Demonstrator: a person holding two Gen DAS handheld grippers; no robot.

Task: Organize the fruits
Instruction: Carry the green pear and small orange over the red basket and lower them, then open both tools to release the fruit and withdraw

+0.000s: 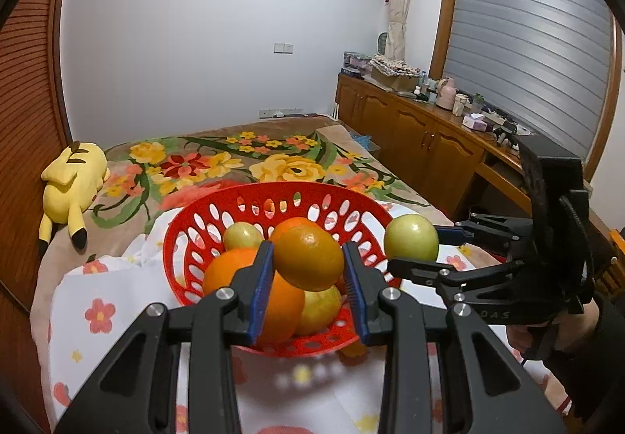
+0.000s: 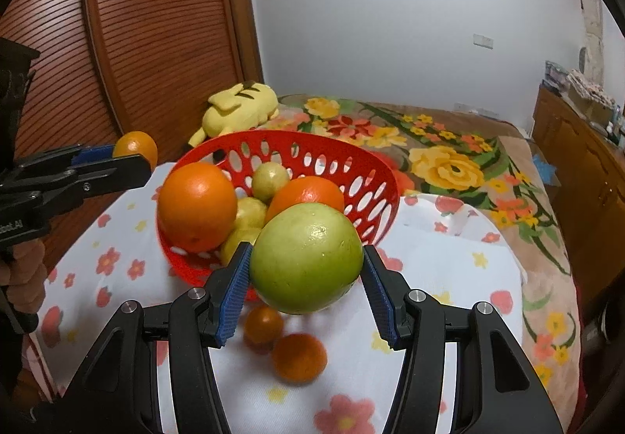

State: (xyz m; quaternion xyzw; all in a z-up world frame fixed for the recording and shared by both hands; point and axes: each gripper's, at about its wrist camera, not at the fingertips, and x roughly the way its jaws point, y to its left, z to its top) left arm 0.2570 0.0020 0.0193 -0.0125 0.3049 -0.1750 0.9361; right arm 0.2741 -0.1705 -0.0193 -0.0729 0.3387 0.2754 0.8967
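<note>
A red perforated basket [image 1: 218, 211] [image 2: 351, 160] stands on a white flowered cloth and holds a large orange [image 2: 197, 205], another orange [image 2: 312, 191] and several small yellow-green fruits [image 2: 269, 180]. My left gripper [image 1: 308, 258] is shut on a small orange [image 1: 308, 258] held above the basket's near side; the same small orange [image 2: 134, 147] shows at the far left in the right wrist view. My right gripper [image 2: 306, 266] is shut on a green apple [image 2: 306, 258] [image 1: 410, 242] just off the basket's rim. Two small oranges [image 2: 299, 356] [image 2: 263, 324] lie on the cloth below the apple.
The white flowered cloth [image 2: 449, 258] covers the near part of a bed with a floral blanket [image 1: 273, 156]. A yellow plush toy [image 1: 74, 180] lies by the slatted wooden door [image 2: 136, 24]. A wooden cabinet [image 1: 422, 133] with clutter runs along the right wall.
</note>
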